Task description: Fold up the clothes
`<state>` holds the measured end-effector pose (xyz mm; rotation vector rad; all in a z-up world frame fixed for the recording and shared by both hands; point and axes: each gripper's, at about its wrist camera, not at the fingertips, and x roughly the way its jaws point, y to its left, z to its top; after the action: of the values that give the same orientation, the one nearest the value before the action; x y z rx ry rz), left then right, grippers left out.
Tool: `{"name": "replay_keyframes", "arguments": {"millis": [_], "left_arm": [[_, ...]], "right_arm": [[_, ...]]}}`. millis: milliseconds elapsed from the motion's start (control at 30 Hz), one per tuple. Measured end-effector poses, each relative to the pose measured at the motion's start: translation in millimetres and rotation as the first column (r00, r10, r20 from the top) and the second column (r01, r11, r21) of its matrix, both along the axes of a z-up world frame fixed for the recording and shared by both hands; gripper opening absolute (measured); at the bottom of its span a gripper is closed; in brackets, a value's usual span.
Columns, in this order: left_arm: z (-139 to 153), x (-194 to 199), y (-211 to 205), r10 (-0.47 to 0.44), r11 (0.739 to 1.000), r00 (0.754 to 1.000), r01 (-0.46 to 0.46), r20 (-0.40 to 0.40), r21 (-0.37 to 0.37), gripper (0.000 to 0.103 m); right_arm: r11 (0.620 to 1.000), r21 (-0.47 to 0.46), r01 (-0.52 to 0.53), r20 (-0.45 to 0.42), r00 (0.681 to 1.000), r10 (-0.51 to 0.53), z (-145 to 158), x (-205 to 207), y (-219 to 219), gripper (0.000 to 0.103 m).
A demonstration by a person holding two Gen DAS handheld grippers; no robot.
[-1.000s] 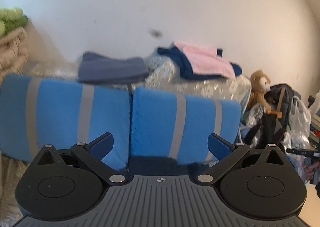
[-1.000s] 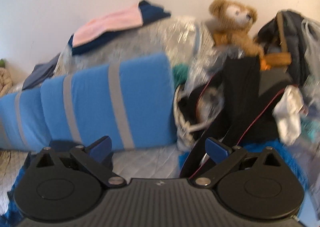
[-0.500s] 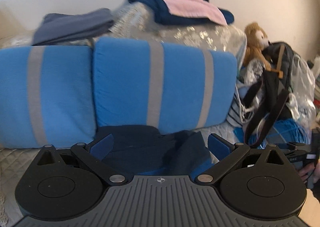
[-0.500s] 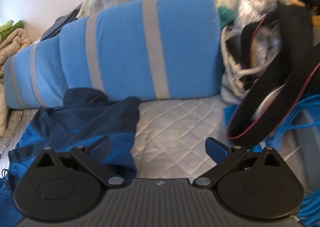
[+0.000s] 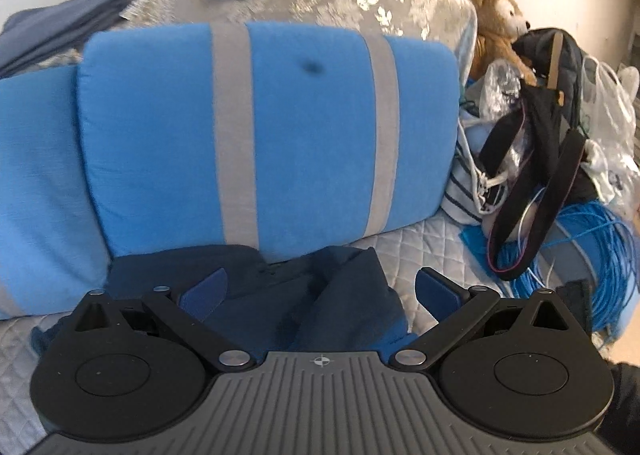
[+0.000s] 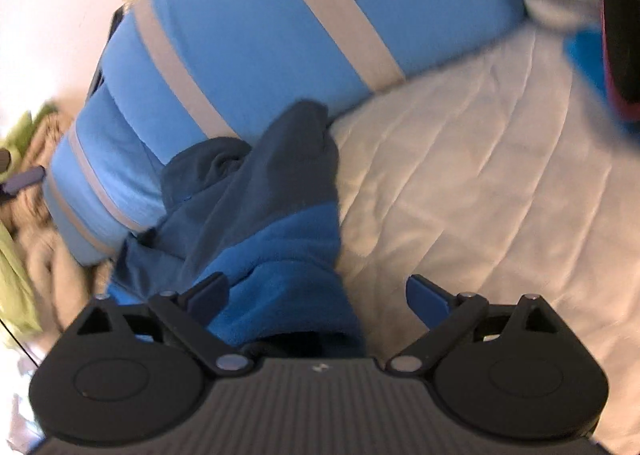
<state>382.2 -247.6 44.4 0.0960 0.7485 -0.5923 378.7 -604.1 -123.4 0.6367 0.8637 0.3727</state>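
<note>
We have the crumpled navy and bright-blue fleece garment (image 6: 276,223) on the pale quilted bed cover (image 6: 480,159), its far end against the blue cushion with grey stripes (image 5: 304,127). Its long axis runs away from us toward that cushion. Our right tongs (image 6: 316,295) are wide but closing, with fleece between the pads, untouched. Our left tongs (image 5: 320,291) gape wide above the navy end, so the right looks nearer.

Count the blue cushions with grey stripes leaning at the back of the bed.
2. One cushion stands behind the crumpled navy garment; the second cushion sits beside it at the left edge, partly cut off. More may lie beyond the frame.
</note>
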Motion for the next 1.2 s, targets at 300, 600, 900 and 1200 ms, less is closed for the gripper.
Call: {"name": "replay_keyframes", "arguments": {"millis": [300, 600, 900, 1200], "left_arm": [[-49.6, 49.1, -40.1, -0.017, 0.999, 0.999, 0.015, -0.041, -0.045, 0.102], [-106.7, 90.1, -79.0, -0.029, 0.993, 0.988, 0.012, -0.149, -0.115, 0.073], [-133.5, 96.2, -98.9, -0.076, 0.993, 0.971, 0.054, -0.225, -0.103, 0.039], [-109.4, 68.3, -67.6, -0.106, 0.993, 0.985, 0.098, -0.136, -0.067, 0.000]], "right_arm": [[0.988, -0.151, -0.025, 0.014, 1.000, 0.028, -11.1, -20.2, 47.4, 0.040], [0.964, -0.264, 0.016, 0.080, 0.997, 0.005, -9.1, -36.9, 63.0, 0.037], [0.977, -0.213, 0.025, 0.062, 0.998, -0.012, -14.6, -33.6, 56.4, 0.038], [0.979, -0.198, 0.034, 0.056, 0.998, -0.024, -16.4, -32.7, 55.2, 0.039]]}}
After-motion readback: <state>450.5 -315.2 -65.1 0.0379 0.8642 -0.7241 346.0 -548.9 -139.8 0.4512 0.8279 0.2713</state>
